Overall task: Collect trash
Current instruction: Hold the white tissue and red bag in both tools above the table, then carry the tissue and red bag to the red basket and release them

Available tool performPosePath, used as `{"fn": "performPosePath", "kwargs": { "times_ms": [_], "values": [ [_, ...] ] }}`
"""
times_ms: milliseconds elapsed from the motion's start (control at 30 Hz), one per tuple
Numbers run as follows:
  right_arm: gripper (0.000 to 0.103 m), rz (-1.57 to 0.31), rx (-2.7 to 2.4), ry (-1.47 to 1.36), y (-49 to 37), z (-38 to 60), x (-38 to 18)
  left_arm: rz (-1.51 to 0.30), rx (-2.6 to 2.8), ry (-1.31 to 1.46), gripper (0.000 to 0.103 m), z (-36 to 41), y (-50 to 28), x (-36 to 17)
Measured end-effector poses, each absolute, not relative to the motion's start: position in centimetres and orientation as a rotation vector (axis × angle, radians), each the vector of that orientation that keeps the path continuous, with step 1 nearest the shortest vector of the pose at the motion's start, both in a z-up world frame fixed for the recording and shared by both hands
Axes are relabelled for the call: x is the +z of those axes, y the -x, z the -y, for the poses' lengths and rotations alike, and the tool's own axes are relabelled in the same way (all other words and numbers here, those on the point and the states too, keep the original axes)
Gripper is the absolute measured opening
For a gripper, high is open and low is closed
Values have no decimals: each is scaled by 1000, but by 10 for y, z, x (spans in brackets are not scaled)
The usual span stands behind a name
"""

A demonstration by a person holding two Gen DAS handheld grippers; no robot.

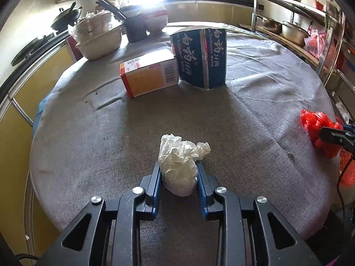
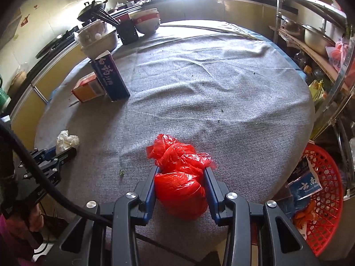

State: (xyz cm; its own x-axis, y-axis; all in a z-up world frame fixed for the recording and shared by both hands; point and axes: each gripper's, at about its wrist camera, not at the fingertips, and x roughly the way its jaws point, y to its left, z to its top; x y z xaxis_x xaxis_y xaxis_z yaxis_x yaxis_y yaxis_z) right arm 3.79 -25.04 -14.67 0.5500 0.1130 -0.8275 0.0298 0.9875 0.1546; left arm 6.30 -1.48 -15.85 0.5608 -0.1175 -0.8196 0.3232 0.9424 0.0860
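A crumpled white plastic wad (image 1: 179,166) sits between the blue pads of my left gripper (image 1: 178,173), which is shut on it over the grey tablecloth (image 1: 244,115). My right gripper (image 2: 180,177) is shut on a bunched red plastic bag (image 2: 179,177) near the table's front edge. The right wrist view also catches the white wad (image 2: 66,140) and the left gripper (image 2: 62,155) at the far left. The left wrist view has the red bag (image 1: 317,128) at its right edge, with the right gripper's fingers (image 1: 332,136) dark against it.
An orange-and-white carton (image 1: 148,77) lies beside an upright dark blue toothpaste box (image 1: 202,57) mid-table. Bowls (image 1: 99,42), a dark cup with chopsticks (image 1: 135,28) and more bowls stand at the back left. A red mesh basket (image 2: 319,199) holding trash sits below the table's right edge. Shelves with pots line the right.
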Motion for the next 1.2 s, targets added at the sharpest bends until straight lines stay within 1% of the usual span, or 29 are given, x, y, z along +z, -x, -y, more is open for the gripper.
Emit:
{"fn": "performPosePath", "kwargs": {
  "times_ms": [133, 367, 667, 867, 1067, 1200],
  "values": [
    [42, -988, 45, -184, -40, 252, -147, -952, -276, -255, 30, 17, -65, -158],
    [42, -961, 47, -280, -43, 257, -151, -1026, -288, -246, 29, 14, -74, -155],
    [42, -916, 91, -246, -20, 259, -144, -996, -239, -215, 29, 23, -55, -143],
    [42, -876, 109, -311, 3, 294, -136, -1007, -374, -262, 29, 82, -29, -131],
    [42, -845, 37, -445, 38, 356, -144, -1002, -602, -370, 29, 174, -11, -122],
    [42, -819, -52, -555, 69, 409, -154, -1030, -767, -420, 29, 237, -3, -128]
  ]
}}
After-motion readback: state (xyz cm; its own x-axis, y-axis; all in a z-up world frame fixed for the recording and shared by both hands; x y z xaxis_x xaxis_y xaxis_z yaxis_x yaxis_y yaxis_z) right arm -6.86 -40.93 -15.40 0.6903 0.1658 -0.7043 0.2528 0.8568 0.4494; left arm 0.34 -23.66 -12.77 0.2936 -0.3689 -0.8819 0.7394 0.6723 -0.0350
